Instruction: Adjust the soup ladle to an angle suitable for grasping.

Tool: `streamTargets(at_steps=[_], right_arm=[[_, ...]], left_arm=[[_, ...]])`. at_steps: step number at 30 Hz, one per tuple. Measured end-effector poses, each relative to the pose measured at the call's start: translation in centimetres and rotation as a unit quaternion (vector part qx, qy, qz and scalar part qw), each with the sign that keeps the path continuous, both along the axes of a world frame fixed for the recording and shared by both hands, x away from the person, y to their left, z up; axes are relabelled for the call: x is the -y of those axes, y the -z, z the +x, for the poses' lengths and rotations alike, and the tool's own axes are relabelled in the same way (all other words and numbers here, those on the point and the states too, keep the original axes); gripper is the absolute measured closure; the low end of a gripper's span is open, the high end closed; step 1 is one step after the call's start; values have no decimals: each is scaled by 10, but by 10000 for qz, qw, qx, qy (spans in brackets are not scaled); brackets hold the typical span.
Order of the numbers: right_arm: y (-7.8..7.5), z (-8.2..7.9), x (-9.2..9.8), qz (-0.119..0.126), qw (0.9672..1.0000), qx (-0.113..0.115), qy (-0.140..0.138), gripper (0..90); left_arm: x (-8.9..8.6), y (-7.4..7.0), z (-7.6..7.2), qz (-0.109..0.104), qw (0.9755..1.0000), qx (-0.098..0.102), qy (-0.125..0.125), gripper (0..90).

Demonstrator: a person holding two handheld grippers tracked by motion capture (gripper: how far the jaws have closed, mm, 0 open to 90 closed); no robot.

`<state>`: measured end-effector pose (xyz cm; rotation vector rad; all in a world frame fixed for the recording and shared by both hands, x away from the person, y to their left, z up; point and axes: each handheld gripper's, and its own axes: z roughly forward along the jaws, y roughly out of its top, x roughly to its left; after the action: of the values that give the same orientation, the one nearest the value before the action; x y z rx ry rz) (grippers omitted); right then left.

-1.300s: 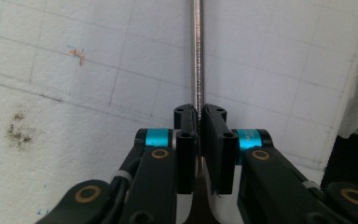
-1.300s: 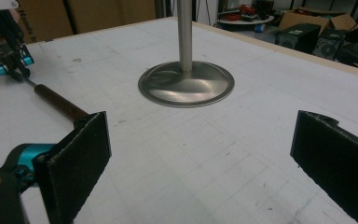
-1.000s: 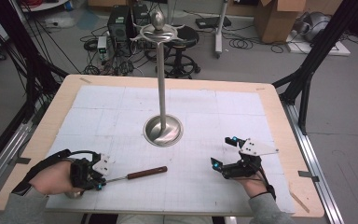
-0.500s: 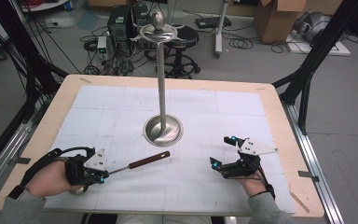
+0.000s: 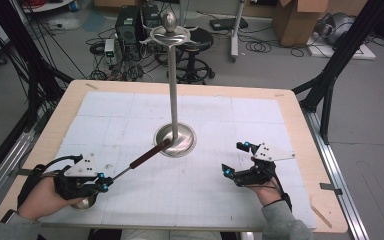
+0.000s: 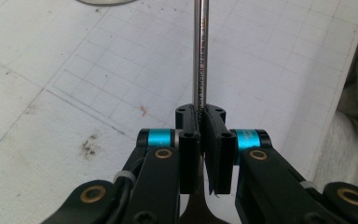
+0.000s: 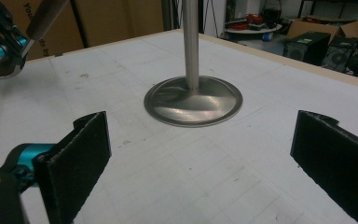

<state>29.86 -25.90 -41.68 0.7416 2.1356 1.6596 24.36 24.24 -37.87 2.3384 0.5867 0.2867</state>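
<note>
Steel stand [image 5: 174, 90] upright mid-table [image 5: 300, 125]; cardboard boxes [image 5: 300, 20], stool [image 5: 197, 55] beyond.

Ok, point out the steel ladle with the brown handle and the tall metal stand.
steel ladle with the brown handle [image 5: 147, 155], high view, on its handle.
tall metal stand [image 5: 173, 85], high view, on its pole.

grey floor [image 5: 370, 115], cables [image 5: 105, 50], perhaps cardboard boxes [image 5: 295, 20]

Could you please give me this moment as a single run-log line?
left gripper: shut on ladle shank, handle raised toward stand | right gripper: open, holding nothing | table: stand upright
</note>
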Motion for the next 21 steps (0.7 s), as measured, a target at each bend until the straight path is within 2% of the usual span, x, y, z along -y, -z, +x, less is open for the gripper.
streamTargets(at_steps=[6,9,13,15,18,21], right_arm=[[1,5,-6,-35,10000,-8,-64,38],[1,5,-7,-54,10000,-49,-65,38],[1,5,-5,-31,10000,-22,-54,38],[0,4,-4,-53,10000,7,-51,38],[-1,0,-3,-76,10000,19,-40,38],[-2,-3,1,-57,10000,18,22,38]], left_arm=[[-7,1,-1,-285,9995,37,-102,844],[-11,-3,0,-527,9984,70,-191,844],[-14,-6,2,-897,9955,111,-283,845],[-15,-7,4,-1086,9936,56,-295,844],[-18,-9,7,-1247,9915,69,-362,844],[-19,-10,10,-1518,9876,62,-386,844]])
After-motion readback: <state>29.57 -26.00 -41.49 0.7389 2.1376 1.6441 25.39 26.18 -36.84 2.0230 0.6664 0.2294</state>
